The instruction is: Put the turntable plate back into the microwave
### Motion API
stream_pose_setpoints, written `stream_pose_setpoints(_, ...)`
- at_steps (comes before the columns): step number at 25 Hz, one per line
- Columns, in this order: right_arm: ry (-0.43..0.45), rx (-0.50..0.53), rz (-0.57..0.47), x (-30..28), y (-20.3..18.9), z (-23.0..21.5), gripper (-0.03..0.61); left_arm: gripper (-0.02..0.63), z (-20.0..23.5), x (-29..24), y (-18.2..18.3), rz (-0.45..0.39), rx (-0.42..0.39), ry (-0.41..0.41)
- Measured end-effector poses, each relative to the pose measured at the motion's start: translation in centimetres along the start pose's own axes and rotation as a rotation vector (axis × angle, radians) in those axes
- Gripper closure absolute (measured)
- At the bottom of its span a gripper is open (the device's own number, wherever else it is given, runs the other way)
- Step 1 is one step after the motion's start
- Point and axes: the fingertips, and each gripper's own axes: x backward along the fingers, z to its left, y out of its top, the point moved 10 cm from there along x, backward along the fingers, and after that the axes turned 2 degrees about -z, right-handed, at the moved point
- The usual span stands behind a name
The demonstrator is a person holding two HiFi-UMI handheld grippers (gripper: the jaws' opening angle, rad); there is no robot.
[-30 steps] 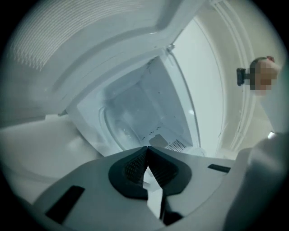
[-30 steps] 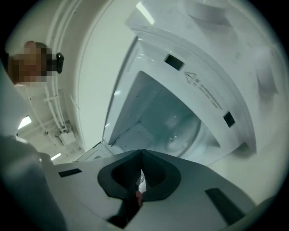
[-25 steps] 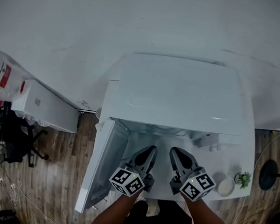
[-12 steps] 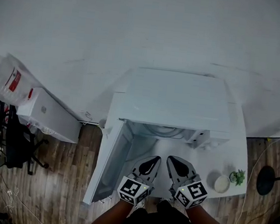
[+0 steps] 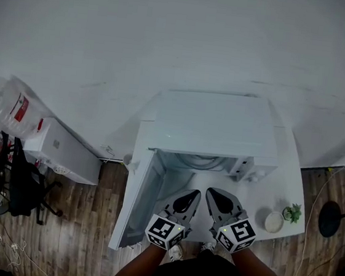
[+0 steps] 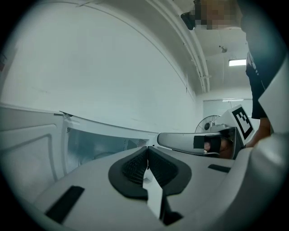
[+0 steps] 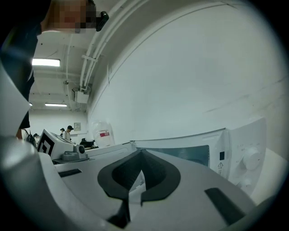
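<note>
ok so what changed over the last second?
The left gripper and right gripper pulled back from the microwave opening toward the person, and the head view backed off too. Nothing was taken or let go: both stay shut and empty. The door is still open; the bowl and plant are unmoved.

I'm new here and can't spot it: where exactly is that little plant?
Find the white microwave with its door open on the white table. At the table's near right corner, beside a round white dish, sits the plant, the only green thing there.
</note>
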Motion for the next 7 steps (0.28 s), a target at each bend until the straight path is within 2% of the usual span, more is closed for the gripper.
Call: stream_pose_setpoints(7,-0.017,0.021,-0.003,-0.05,0.11,0.45,0.561,0.594,0.11,0.1,0.61,-0.011,-0.032,0.014)
